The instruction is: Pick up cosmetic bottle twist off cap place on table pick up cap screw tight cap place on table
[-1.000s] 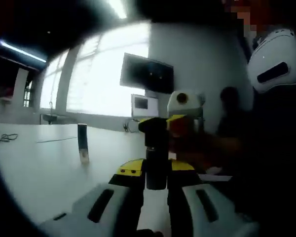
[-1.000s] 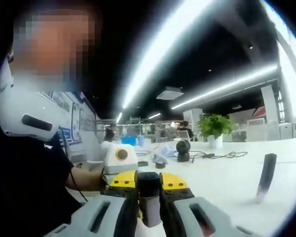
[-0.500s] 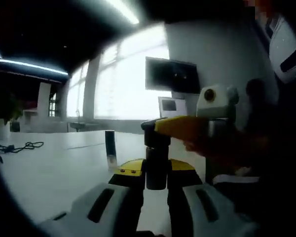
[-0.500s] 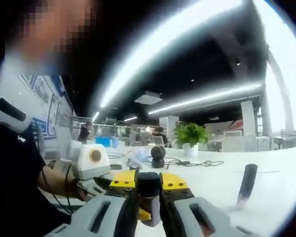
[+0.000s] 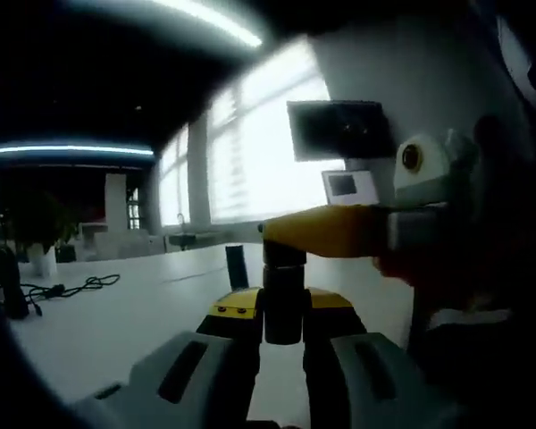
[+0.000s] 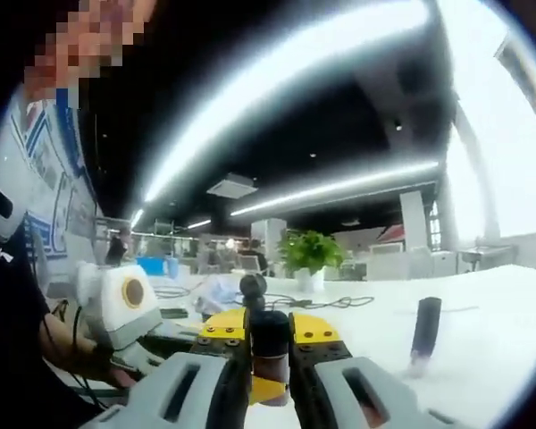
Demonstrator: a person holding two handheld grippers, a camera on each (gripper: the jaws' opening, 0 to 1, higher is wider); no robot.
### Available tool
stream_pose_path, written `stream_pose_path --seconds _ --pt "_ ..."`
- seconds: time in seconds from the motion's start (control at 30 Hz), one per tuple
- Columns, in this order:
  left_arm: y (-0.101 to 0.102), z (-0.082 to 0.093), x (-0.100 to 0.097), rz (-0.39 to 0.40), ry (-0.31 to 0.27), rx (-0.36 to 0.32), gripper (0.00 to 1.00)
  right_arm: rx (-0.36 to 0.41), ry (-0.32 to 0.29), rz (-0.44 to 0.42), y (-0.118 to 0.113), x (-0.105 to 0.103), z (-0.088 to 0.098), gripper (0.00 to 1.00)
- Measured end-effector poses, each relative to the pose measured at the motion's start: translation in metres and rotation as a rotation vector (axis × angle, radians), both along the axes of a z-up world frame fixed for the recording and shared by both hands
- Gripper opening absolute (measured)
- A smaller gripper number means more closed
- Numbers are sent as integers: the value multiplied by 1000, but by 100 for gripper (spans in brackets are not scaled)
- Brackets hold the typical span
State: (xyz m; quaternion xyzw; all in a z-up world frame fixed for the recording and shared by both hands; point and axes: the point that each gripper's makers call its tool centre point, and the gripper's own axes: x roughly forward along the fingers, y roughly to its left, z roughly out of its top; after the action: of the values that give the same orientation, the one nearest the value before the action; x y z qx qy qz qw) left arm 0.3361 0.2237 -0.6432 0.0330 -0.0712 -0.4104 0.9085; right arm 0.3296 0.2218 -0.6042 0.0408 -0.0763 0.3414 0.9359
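A dark cosmetic bottle (image 5: 283, 299) stands upright between the jaws of my left gripper (image 5: 283, 313), which is shut on its body. My right gripper (image 5: 332, 231) comes in from the right with its yellow jaw lying across the bottle's black cap (image 5: 284, 253). In the right gripper view, my right gripper (image 6: 270, 338) is shut on that black cap (image 6: 270, 332), with a paler part of the bottle (image 6: 271, 373) below it. The left gripper (image 6: 123, 306) sits at the left there, with a hand under it.
A second dark tube (image 5: 237, 265) (image 6: 424, 329) stands on the white table (image 5: 116, 322). Cables (image 5: 71, 288) (image 6: 335, 302), a potted plant (image 6: 308, 255) and a small black device (image 6: 253, 287) lie farther off. A wall monitor (image 5: 339, 130) hangs behind. The person's dark clothing (image 5: 482, 340) is close.
Both views have swung round as the hands turned. The right gripper's yellow jaw has come to lie level across the bottle's top, its body moving off to the right. Both grips have held.
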Motion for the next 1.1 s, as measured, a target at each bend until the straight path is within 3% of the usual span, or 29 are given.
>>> stream_pose_path --seconds 0.2,0.4,0.57,0.87,0.97,1.03,1.1 --pt "0 1 2 23 1 6 7 30 22 -50 -3 4 0 10" --pt "1 2 5 77 -37 46 7 -2 3 -157 -2 5 1 10" --pt "3 2 8 105 -35 52 7 15 26 -182 -4 8 1 10" --pt "6 -7 10 83 12 32 7 -4 50 -149 -1 11 -8 10" --pt "6 -13 13 58 23 45 7 26 23 -109 0 10 -4 19" --pt "4 -19 14 30 80 25 7 26 35 -98 0 11 -6 20" --pt "6 -19 15 19 97 -1 7 20 31 -89 0 11 -7 21"
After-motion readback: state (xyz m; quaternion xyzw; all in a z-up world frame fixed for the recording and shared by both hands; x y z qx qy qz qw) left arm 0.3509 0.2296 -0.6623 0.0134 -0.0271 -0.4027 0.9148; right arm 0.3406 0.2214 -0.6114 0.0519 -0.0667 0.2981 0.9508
